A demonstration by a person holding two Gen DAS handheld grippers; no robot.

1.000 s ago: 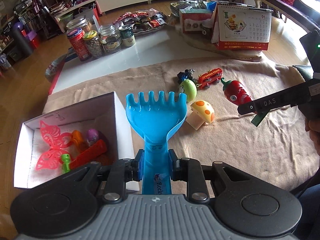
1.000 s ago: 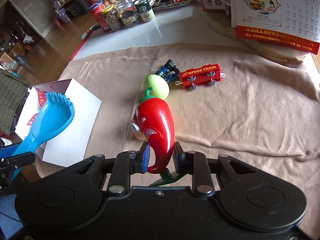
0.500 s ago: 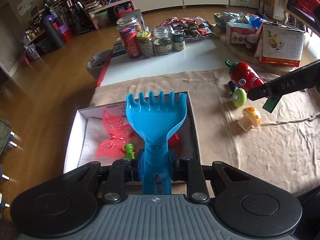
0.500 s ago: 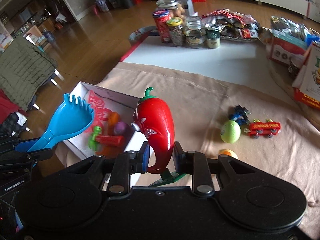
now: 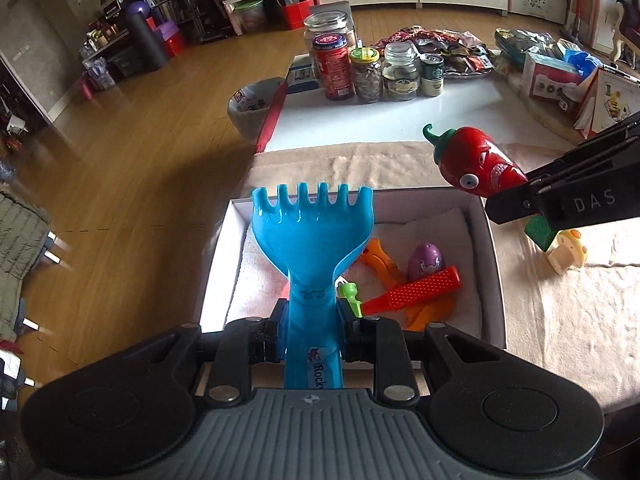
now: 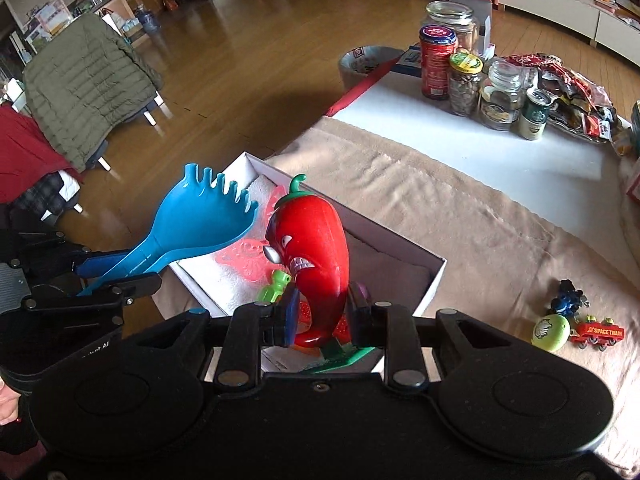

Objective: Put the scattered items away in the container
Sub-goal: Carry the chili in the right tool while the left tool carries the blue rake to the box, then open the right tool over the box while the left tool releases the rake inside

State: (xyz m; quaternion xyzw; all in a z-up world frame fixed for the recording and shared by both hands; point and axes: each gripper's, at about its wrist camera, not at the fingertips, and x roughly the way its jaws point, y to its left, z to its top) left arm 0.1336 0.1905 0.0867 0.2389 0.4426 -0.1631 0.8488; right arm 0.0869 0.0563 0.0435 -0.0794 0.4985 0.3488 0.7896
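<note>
Stock in hand: blue plastic toy rake [image 5: 314, 240] pinched in my left gripper [image 5: 312, 334], red plastic chilli figure [image 6: 316, 248] pinched in my right gripper [image 6: 322, 314], both best lowered inside the white cardboard box [image 5: 490, 260] before release.

Under me there's a low white table [image 5: 432, 120] with a beige towel [image 6: 460, 216] spread over its near part. On the towel sits the white box [image 5: 490, 264] at the edge; further right on the towel lie a mushroom toy [image 5: 568, 250], a green ball [image 6: 551, 333], a red toy train [image 6: 598, 334] and a small blue toy [image 6: 567, 303]. Jars [image 5: 366, 74] and snack packets [image 6: 568, 92] stand on the bare white top.
</note>
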